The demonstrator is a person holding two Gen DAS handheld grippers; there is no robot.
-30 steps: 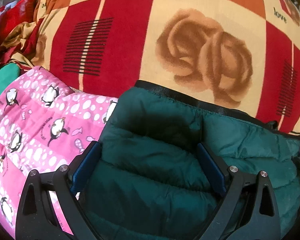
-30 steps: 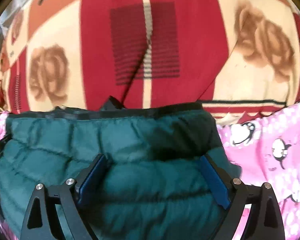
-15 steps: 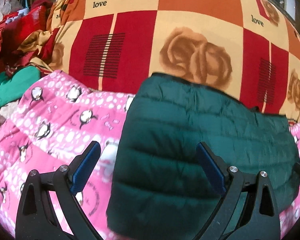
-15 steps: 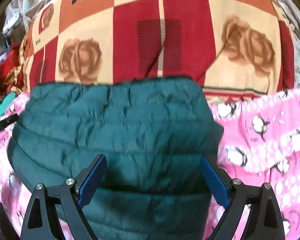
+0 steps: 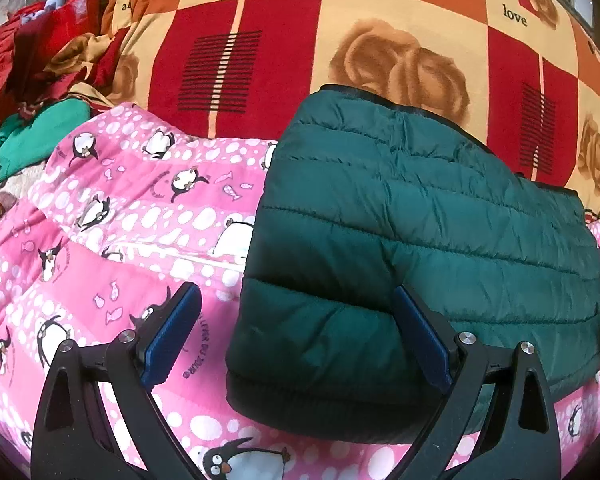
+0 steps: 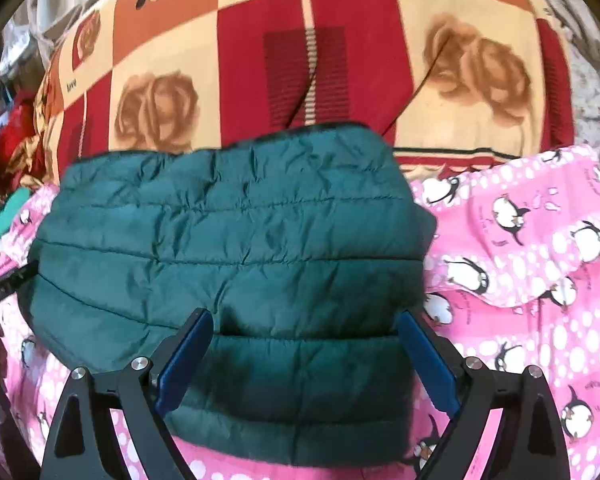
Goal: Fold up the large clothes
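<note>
The checked blanket (image 5: 400, 12) covers the bed from 9 through 3 o'clock in both views, in red, cream and orange squares with brown roses. The pink penguin quilt (image 5: 148, 216) lies across its near edge. The green padded jacket (image 5: 420, 232), folded into a compact block, rests on the quilt with its far edge reaching the blanket.

Left gripper (image 5: 298, 338): fingers spread wide, pinching nothing. The jacket's near left corner lies between them; the right finger stands over the jacket, the left finger over the quilt at 7 o'clock.

Right gripper (image 6: 306, 358): fingers spread wide, pinching nothing. The jacket's near right portion lies between them at 6 o'clock; whether the pads touch the fabric cannot be told.

Compared with one second ago, both grippers have drawn back: the jacket then filled the lower frame, and now its whole folded outline shows, with quilt visible along its near edge.

Writing: "love" is printed on the blanket at 11 and 1 o'clock in the left view. The quilt's lettering near the left finger is not readable with confidence.
</note>
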